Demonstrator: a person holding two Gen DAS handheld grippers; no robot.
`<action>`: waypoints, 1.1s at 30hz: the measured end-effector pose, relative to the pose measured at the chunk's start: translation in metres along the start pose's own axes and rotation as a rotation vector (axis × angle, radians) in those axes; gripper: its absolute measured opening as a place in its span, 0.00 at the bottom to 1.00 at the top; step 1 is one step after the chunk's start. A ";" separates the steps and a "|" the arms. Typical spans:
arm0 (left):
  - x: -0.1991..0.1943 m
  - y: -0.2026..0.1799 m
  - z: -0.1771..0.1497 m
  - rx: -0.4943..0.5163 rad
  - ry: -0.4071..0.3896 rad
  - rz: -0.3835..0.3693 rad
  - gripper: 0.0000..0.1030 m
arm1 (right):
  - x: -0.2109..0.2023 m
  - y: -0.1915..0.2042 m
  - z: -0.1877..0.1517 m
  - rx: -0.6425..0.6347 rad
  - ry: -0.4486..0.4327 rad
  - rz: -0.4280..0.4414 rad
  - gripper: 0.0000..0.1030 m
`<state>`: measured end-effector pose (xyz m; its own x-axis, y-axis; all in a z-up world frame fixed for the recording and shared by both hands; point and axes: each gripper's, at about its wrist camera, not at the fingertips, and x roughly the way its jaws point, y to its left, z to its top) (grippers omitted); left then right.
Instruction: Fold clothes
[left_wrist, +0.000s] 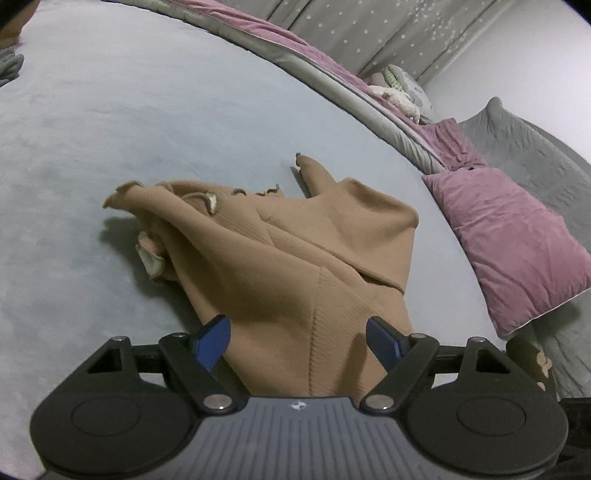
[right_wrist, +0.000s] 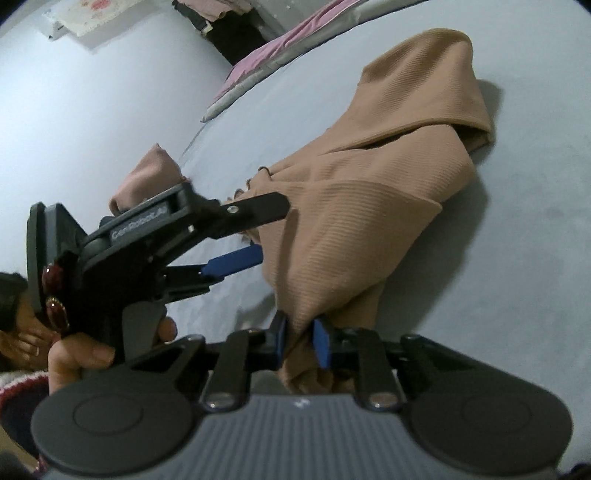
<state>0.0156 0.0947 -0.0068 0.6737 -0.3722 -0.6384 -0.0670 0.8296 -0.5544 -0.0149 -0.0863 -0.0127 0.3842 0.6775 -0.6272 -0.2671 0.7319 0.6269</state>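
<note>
- Garment: tan ribbed top (left_wrist: 295, 243), crumpled and partly folded over itself, lying on a pale blue bedspread (left_wrist: 147, 110).
- Left gripper (left_wrist: 299, 338): blue-padded fingers spread wide, cloth lying between them, unclamped.
- Right gripper (right_wrist: 301, 341): fingers pinched onto a bunched edge of the top.
- Pink pillow (left_wrist: 513, 240): beside the top.

A big bed (left_wrist: 147, 110) with a soft grey-blue cover. A tan top (left_wrist: 295, 240) lies bunched up on it, just ahead of the claw. A pink pillow (left_wrist: 517, 240) sits right of the claw.
</note>
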 end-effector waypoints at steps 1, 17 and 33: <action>0.001 -0.001 -0.001 0.000 0.003 0.003 0.78 | -0.001 0.001 0.000 -0.001 0.001 -0.001 0.16; 0.013 0.001 0.001 -0.095 -0.020 0.068 0.42 | 0.017 0.019 -0.010 -0.060 0.049 0.008 0.23; -0.024 0.007 -0.006 0.036 -0.047 0.085 0.11 | -0.045 -0.008 0.023 -0.111 -0.185 -0.241 0.78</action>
<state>-0.0052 0.1072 0.0015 0.7003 -0.2809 -0.6563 -0.0991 0.8722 -0.4790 -0.0098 -0.1243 0.0205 0.5994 0.4659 -0.6509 -0.2394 0.8803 0.4096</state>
